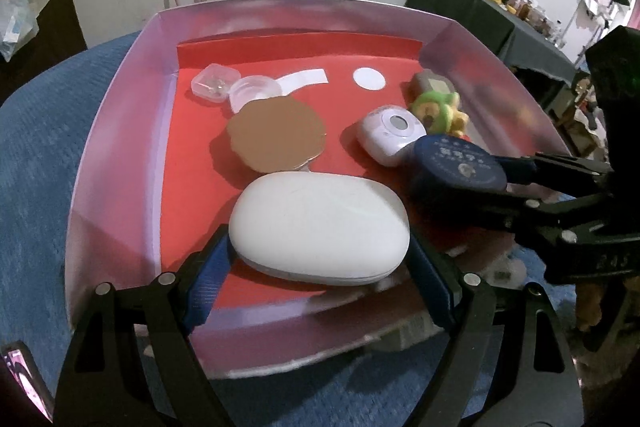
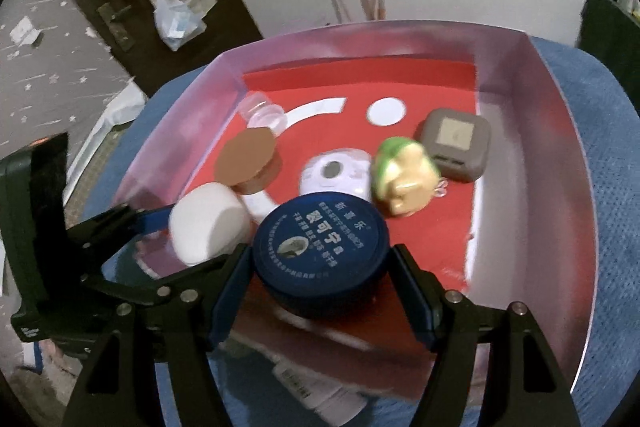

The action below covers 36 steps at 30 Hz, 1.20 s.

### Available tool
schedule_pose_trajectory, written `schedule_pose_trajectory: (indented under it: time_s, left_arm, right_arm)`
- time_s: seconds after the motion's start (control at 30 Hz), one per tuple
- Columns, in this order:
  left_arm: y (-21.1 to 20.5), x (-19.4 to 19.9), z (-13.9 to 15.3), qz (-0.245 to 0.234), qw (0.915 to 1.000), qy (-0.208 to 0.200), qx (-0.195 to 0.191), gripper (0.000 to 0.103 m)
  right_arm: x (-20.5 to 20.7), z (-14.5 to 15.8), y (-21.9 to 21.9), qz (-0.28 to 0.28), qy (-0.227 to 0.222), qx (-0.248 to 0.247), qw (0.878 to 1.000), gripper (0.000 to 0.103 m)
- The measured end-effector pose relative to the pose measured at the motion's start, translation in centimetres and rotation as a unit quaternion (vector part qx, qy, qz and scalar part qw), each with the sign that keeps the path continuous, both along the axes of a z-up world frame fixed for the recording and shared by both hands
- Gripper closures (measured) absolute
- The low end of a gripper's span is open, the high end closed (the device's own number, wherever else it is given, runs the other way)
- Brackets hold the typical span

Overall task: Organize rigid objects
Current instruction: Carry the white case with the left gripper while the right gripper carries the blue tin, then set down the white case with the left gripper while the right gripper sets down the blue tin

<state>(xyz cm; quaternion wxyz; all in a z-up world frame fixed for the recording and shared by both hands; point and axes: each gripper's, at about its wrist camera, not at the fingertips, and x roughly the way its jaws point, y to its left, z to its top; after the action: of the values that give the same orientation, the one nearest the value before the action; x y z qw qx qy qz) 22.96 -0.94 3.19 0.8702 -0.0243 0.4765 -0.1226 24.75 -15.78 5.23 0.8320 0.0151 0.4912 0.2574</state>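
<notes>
- Nearest to the left wrist camera, the left gripper [image 1: 320, 247] has its blue-padded fingers [image 1: 210, 277] clamped on a white oval case [image 1: 320, 225], above the near edge of the tray [image 1: 120, 147];
- right gripper [image 2: 320, 263] grips a dark blue round tin [image 2: 322, 251] on both sides, over the tray's red floor;
- inside the tray lie a brown disc [image 1: 276, 135], a clear small box [image 1: 214, 83], a white round device [image 1: 390, 135], a green-yellow toy [image 2: 404, 179] and a grey square box [image 2: 456, 143];
- tray rests on a blue cloth [image 1: 40, 155].
</notes>
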Motion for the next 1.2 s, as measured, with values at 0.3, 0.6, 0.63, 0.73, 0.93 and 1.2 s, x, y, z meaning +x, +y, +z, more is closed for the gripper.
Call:
schedule_pose_trajectory:
  time_s: [0.3,0.6,0.63,0.73,0.93,1.2]
  left_arm:
    - [-0.4,1.4,-0.7,0.03,0.9992,-0.021,0.018,0.02]
    - [-0.6,2.0,-1.0,0.04,0.9984,-0.03,0.027,0.02]
    - [-0.7,2.0,-1.1,0.04,0.9984,-0.027,0.03,0.02]
    - [-0.8,2.3,-1.1,0.044,0.9983,-0.025,0.028,0.02]
    - [-0.7,2.3,-1.1,0.045,0.9983,-0.022,0.03,0.02]
    - [-1.0,2.2,-1.1,0.039,0.9982,-0.023,0.039,0.019]
  right_arm:
    - [0.6,0.2,0.6,-0.01,-0.046,-0.027,0.999,0.031]
    - [1.4,-0.3,0.0,-0.031,-0.062,-0.054,0.996,0.031]
    - [1.3,-0.3,0.2,-0.03,-0.064,-0.059,0.996,0.031]
    - [1.5,-0.7,0.4,-0.03,-0.052,-0.055,0.997,0.031]
    - [1.8,-0.9,0.3,-0.033,-0.049,-0.054,0.997,0.031]
    - [1.6,-0.7,-0.1,-0.03,-0.042,-0.035,0.998,0.031]
